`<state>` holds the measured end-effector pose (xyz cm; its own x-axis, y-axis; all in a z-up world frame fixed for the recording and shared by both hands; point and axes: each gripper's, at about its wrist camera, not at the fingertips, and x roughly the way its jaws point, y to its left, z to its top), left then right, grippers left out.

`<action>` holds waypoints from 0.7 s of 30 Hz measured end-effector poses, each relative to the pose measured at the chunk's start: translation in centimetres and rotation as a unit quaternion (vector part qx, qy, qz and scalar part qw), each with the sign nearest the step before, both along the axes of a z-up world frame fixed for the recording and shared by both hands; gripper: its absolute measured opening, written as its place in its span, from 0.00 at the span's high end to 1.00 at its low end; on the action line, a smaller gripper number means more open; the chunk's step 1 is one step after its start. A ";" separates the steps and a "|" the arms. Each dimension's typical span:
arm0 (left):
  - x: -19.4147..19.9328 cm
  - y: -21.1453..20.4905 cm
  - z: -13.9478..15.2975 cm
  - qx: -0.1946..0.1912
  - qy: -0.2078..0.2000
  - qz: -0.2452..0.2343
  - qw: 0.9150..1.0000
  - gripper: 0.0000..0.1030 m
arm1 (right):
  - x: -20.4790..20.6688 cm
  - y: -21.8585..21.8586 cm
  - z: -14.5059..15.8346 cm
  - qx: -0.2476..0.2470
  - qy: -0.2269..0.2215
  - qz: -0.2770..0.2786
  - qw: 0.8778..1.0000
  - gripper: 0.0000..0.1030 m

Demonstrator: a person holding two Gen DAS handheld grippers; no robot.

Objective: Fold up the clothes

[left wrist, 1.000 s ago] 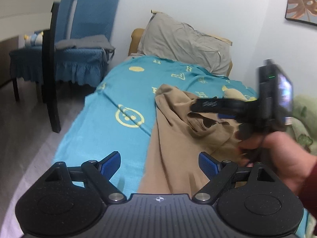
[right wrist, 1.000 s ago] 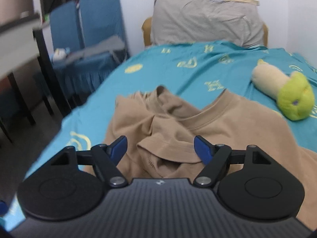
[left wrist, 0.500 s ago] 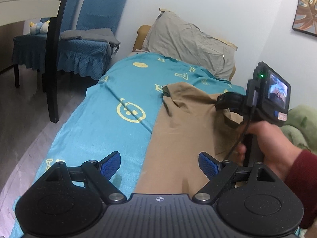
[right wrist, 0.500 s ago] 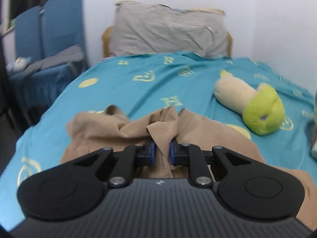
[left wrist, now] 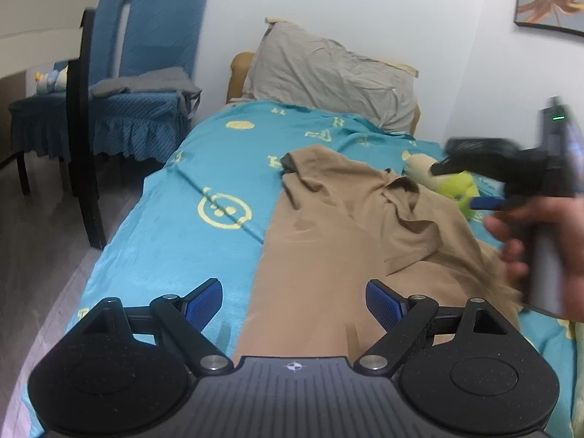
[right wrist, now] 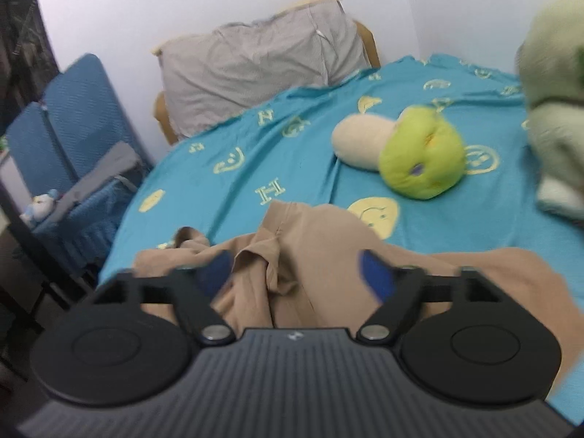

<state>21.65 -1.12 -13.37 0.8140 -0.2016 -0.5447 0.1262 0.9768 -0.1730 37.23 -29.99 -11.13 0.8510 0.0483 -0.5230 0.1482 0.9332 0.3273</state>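
A tan T-shirt (left wrist: 328, 241) lies on the teal bedspread (left wrist: 204, 189), rumpled near its collar and one sleeve. My left gripper (left wrist: 294, 301) is open and empty above the shirt's lower part. My right gripper (right wrist: 297, 273) is open and empty, just above the bunched collar area of the shirt (right wrist: 314, 241). In the left wrist view the right gripper (left wrist: 471, 186) shows blurred at the right, held in a hand, above the shirt's right side.
A green and cream plush toy (right wrist: 408, 153) lies on the bed right of the shirt. A grey pillow (left wrist: 328, 73) stands at the headboard. Blue chairs (left wrist: 127, 84) and a dark table leg (left wrist: 85, 138) stand left of the bed. Pale green bedding (right wrist: 554, 109) sits at the far right.
My right gripper closed on the shirt's collar fold half a second ago, and has now opened and let it go. It has moved right. The left gripper stayed open.
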 end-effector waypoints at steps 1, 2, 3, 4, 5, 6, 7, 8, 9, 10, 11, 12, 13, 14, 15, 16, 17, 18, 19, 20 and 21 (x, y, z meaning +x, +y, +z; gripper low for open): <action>-0.3 -0.1 0.3 0.002 -0.006 -0.002 1.000 0.15 | -1.4 -0.4 0.9 0.000 -0.004 0.007 1.000 0.07; -0.6 -0.2 0.6 0.003 -0.011 -0.004 1.000 0.15 | -2.9 -0.9 1.7 0.000 -0.008 0.014 1.000 0.07; -0.9 -0.4 0.9 0.004 -0.015 -0.006 1.000 0.15 | -4.2 -1.4 2.5 0.005 -0.006 0.018 1.000 0.07; -1.2 -0.5 1.1 0.006 -0.018 -0.006 1.000 0.14 | -5.5 -1.9 3.2 0.011 -0.005 0.022 1.000 0.07; -1.4 -0.6 1.4 0.008 -0.020 -0.007 1.000 0.13 | -6.8 -2.7 3.8 0.027 0.000 0.022 0.999 0.07; -1.7 -0.7 1.5 0.009 -0.022 -0.006 1.000 0.11 | -7.9 -3.5 4.2 0.048 0.005 0.021 0.999 0.07; -2.1 -0.8 1.7 0.011 -0.022 -0.005 1.000 0.06 | -8.8 -4.3 4.2 0.073 0.005 0.017 0.997 0.07; -2.5 -0.9 1.8 0.014 -0.023 -0.005 1.000 0.04 | -9.8 -5.2 4.2 0.097 0.006 0.014 0.995 0.07; -2.9 -1.0 1.9 0.016 -0.025 -0.006 1.000 0.02 | -10.7 -6.0 4.2 0.121 0.006 0.010 0.993 0.07; -3.4 -1.2 2.0 0.020 -0.027 -0.009 0.999 0.00 | -11.6 -6.8 4.2 0.145 0.007 0.007 0.989 0.07; -3.8 -1.5 2.0 0.027 -0.029 -0.013 0.999 0.00 | -12.2 -7.5 3.6 0.162 0.009 -0.004 0.987 0.07; -4.3 -1.8 2.1 0.035 -0.032 -0.018 0.999 0.00 | -12.5 -8.2 2.8 0.178 0.013 -0.018 0.984 0.07; -4.8 -2.1 2.1 0.042 -0.034 -0.022 0.998 0.00 | -12.6 -8.8 1.6 0.195 0.022 -0.033 0.980 0.07; -5.1 -2.5 2.1 0.050 -0.035 -0.023 0.998 0.00 | -12.7 -9.3 0.5 0.212 0.030 -0.048 0.976 0.07; -5.3 -2.8 2.1 0.054 -0.033 -0.025 0.998 0.00 | -12.6 -9.8 -0.8 0.233 0.045 -0.065 0.969 0.07; -5.3 -2.9 2.0 0.055 -0.030 -0.028 0.998 0.00 | -12.2 -10.1 -2.1 0.250 0.060 -0.078 0.963 0.07; -5.4 -3.1 1.9 0.055 -0.027 -0.031 0.998 0.00 | -11.8 -10.5 -3.3 0.266 0.074 -0.090 0.957 0.07; -5.5 -3.2 1.7 0.056 -0.024 -0.033 0.998 0.00 | -11.6 -10.8 -4.3 0.270 0.078 -0.100 0.954 0.07; -5.4 -3.3 1.6 0.059 -0.022 -0.034 0.997 0.00 | -11.4 -11.1 -5.2 0.274 0.081 -0.110 0.952 0.07; -5.4 -3.3 1.4 0.062 -0.020 -0.034 0.997 0.00 | -11.3 -11.5 -5.9 0.278 0.077 -0.122 0.950 0.07; -5.4 -3.4 1.2 0.065 -0.019 -0.035 0.997 0.00 | -11.3 -11.9 -6.7 0.291 0.070 -0.128 0.945 0.07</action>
<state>16.27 -4.51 -12.13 0.8205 -0.1887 -0.5396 0.1987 0.9792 -0.0403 25.91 -41.92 -17.82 0.7984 0.1641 -0.5793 0.4248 0.5283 0.7352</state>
